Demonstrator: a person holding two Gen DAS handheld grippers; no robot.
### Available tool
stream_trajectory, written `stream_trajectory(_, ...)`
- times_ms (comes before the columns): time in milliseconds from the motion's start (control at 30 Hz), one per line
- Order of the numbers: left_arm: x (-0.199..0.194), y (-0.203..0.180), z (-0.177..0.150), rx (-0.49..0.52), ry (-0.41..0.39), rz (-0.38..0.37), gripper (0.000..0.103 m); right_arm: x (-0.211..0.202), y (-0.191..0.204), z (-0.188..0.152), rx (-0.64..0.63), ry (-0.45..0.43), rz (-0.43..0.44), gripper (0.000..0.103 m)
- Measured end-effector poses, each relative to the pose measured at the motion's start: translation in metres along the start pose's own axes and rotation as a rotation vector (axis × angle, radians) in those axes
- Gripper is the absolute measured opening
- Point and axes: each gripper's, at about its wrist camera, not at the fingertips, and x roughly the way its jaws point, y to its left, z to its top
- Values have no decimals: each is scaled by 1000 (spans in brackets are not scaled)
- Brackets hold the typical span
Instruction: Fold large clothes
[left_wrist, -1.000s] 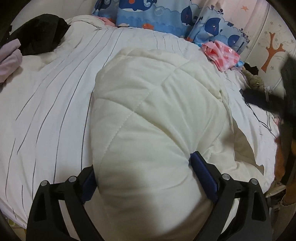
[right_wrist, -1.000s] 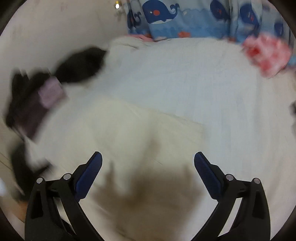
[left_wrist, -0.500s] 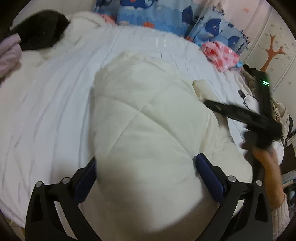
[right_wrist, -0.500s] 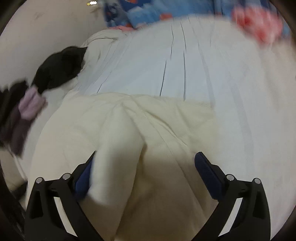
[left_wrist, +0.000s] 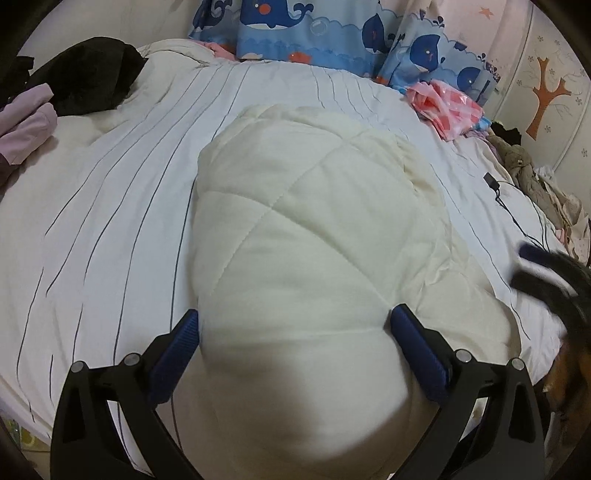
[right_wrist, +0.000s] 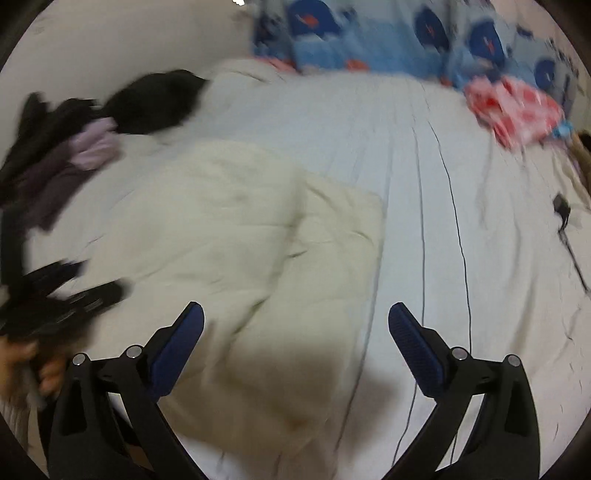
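Now, going left to right, we see a dark pile of clothes (left_wrist: 88, 74) and a lilac garment (left_wrist: 26, 125) at the far left edge of the striped bedsheet (left_wrist: 92, 229). Our left gripper (left_wrist: 293, 354) has let go: a second ago its blue pads pinched the cream quilted jacket (left_wrist: 306, 229), and now the fingers stand spread wide to either side of the folded bulk, barely brushing it if at all. The jacket lies in the middle of the bed as a thick, rounded bundle, one loose flap trailing to the right. Further right, our right gripper (right_wrist: 295, 354) has swung away from over the jacket and is blurred with motion; its fingers are spread with nothing between them, hovering above the jacket's right edge and bare sheet. A pink checked cloth (left_wrist: 443, 107) sits near the whale-print curtain (left_wrist: 332, 33). We judge this fold is set down, and the trailing flap is likely what remains.
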Motion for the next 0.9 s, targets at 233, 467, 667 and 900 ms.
stream_trajectory(233, -28, -27, -12, 104, -57, 33, 97, 51, 6, -42, -36, 192, -43, 97)
stream_trajectory(467, -10, -31, -27, 167, -56, 93, 98, 45, 19, -50, -16, 184, -73, 97)
stream_trajectory(667, -15, -27, -35, 139, -108, 74, 98, 18, 14, -57, 35, 154, -50, 97)
stream_trajectory(900, -19, -28, -41, 154, -178, 87, 98, 22, 13, -49, 41, 207, -23, 97)
